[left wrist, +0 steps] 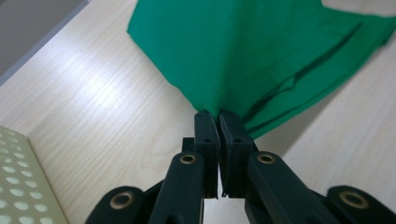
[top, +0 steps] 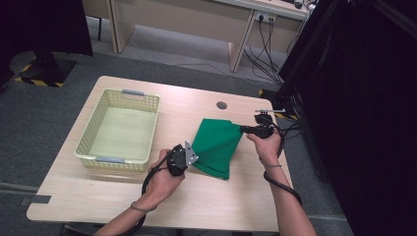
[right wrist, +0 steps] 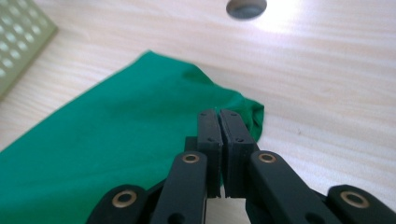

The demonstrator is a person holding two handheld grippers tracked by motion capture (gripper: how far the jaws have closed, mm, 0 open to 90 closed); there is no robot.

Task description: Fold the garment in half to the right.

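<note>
A green cloth point(top: 216, 145) lies folded on the wooden table point(top: 98, 196), toward its right edge, just right of an empty pale-yellow perforated basket point(top: 96, 125) that sits by the left edge.

Left gripper point(left wrist: 218, 116): jaws clenched on the near-left edge of the cloth; fabric fans out from the tips, and a loose under-layer shows as a dark seam line. Right gripper point(right wrist: 219, 114): jaws pressed together on the cloth's far-right corner, close to the round grommet hole point(right wrist: 246, 6) in the table. In the high view the cloth hangs stretched between the two grips (part lifted, the near end resting on the table).

Risks, judged from this hold:
- Both pinches take little fabric; a sharp pull apart could slip a corner free.
- Only the top layer may be caught on the left, so the fold could open unevenly.
- The trailing near end could drag and bunch against the basket rim.
</note>
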